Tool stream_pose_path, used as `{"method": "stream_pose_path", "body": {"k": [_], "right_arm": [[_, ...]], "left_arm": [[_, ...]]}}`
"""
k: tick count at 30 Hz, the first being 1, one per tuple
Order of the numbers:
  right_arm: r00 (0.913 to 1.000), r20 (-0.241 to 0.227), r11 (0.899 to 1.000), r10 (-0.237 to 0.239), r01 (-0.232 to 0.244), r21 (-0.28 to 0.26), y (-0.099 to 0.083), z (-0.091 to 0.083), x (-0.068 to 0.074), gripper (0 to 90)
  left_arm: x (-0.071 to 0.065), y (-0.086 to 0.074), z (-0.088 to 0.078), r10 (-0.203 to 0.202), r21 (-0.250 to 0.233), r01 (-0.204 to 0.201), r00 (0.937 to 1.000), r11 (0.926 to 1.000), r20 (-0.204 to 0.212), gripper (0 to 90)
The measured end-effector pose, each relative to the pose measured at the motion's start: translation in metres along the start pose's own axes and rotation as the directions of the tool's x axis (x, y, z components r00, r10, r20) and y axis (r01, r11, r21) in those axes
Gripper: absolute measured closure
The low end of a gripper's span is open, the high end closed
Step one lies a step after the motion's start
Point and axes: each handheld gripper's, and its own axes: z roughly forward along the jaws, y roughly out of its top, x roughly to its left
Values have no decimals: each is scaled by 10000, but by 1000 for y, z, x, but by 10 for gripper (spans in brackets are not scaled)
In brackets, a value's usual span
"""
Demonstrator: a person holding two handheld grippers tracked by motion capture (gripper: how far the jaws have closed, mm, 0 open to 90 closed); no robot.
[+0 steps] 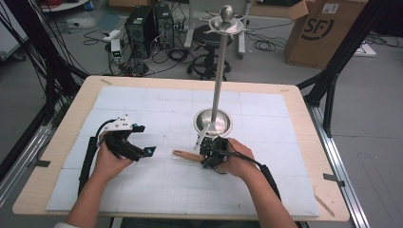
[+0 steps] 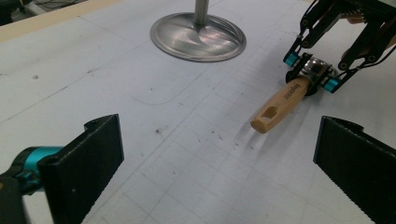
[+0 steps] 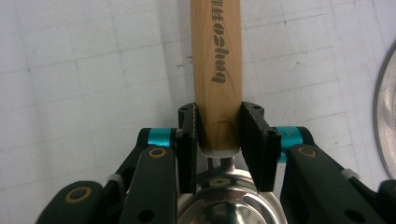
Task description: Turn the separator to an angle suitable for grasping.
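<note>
A utensil with a light wooden handle (image 1: 186,155) (image 2: 280,105) (image 3: 217,70) and a shiny metal head (image 3: 219,205) lies on the white mat. My right gripper (image 1: 205,154) (image 3: 218,135) is shut on the handle close to the metal head, one black pad against each side. In the left gripper view, the right gripper (image 2: 310,72) clamps that same end while the handle's free end points toward me. My left gripper (image 1: 145,140) (image 2: 215,154) sits open to the left of the handle, with bare mat between its jaws.
A metal stand with a round dished base (image 1: 213,122) (image 2: 198,36) and a tall pole (image 1: 218,71) rises just behind the right gripper; its base rim (image 3: 387,107) lies close on the right. The white gridded mat (image 1: 157,185) covers a wooden table.
</note>
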Motion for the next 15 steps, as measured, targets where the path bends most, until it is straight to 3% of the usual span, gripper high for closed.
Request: {"method": "stream_pose_path", "body": {"k": [3, 7, 9, 15], "right_arm": [[9996, -175, 9993, 199, -204, -320, -2, -4, -2, 680], [9987, -353, 9921, 360, -400, -1188, -4, -18, -5, 682], [9981, -468, 9846, 403, -477, -1680, -5, -27, -6, 682], [9955, -741, 9494, 598, -797, -3037, -10, -51, -8, 683]], "left_arm": [[0, 0, 0, 7, -13, -7, 10000, 10000, -4, 22], [0, 0, -1, 14, -9, -14, 10000, 10000, -3, 22], [0, 1, -1, 4, -74, -4, 10000, 10000, 10, 22], [-2, 2, -3, 21, -205, -19, 10000, 9998, 57, 22]]}}
